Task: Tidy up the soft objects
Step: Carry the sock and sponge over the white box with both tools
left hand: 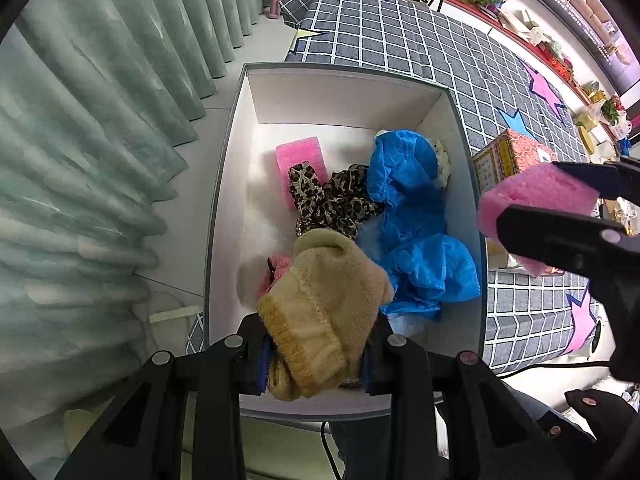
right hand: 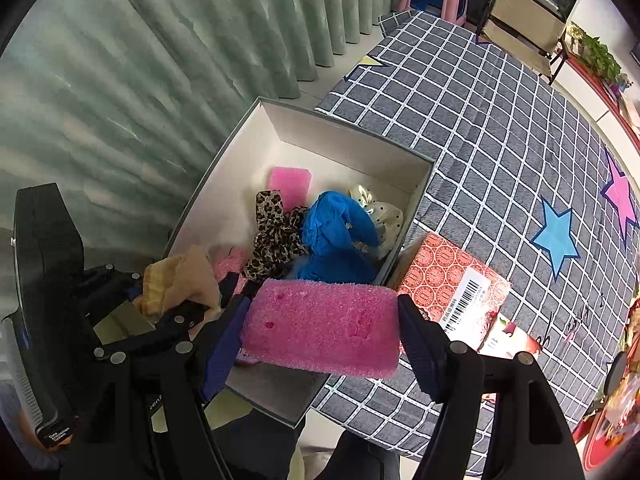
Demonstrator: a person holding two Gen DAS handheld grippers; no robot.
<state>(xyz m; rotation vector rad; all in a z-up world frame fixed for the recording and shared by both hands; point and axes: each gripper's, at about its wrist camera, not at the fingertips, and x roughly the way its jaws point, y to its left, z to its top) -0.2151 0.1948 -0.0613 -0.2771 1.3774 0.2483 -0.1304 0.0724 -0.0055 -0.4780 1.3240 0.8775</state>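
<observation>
Nearest in the left wrist view, the left tongs [left hand: 316, 360] are clamped on a beige knit [left hand: 320, 304], fuzzy and thick with a ribbed yellow cuff, bunched between the pads and hanging over the near end of the box [left hand: 224, 216]. The right tongs [right hand: 320, 340] are clamped on a pink sponge [right hand: 324, 324], a coarse, porous block held by its two short ends; it hangs above the near right corner of the box, over the rim more than the inside.

Inside the box, white-walled and grey outside, several soft things already lie. A small pink fluffy piece [left hand: 272, 276] sits just under the knit. Beyond it is a leopard-print cloth [left hand: 332, 204], twisted into a loose knot, and touching its right side a crumpled blue plastic cover [left hand: 412, 232] (thin, glossy, puffed up). Farther back lies a second pink sponge [left hand: 300, 160] flat on the floor, and a cream dotted cloth [right hand: 380, 216] is tucked behind the blue cover against the right wall.

By my judgement the sorting is well along: five items are in, two are in the tongs and not yet released. A red patterned carton [right hand: 452, 280] rests on the checked bed [right hand: 500, 140] just beside the box; it looks stiff, so it likely stays out. No other loose soft things show on the bed.
</observation>
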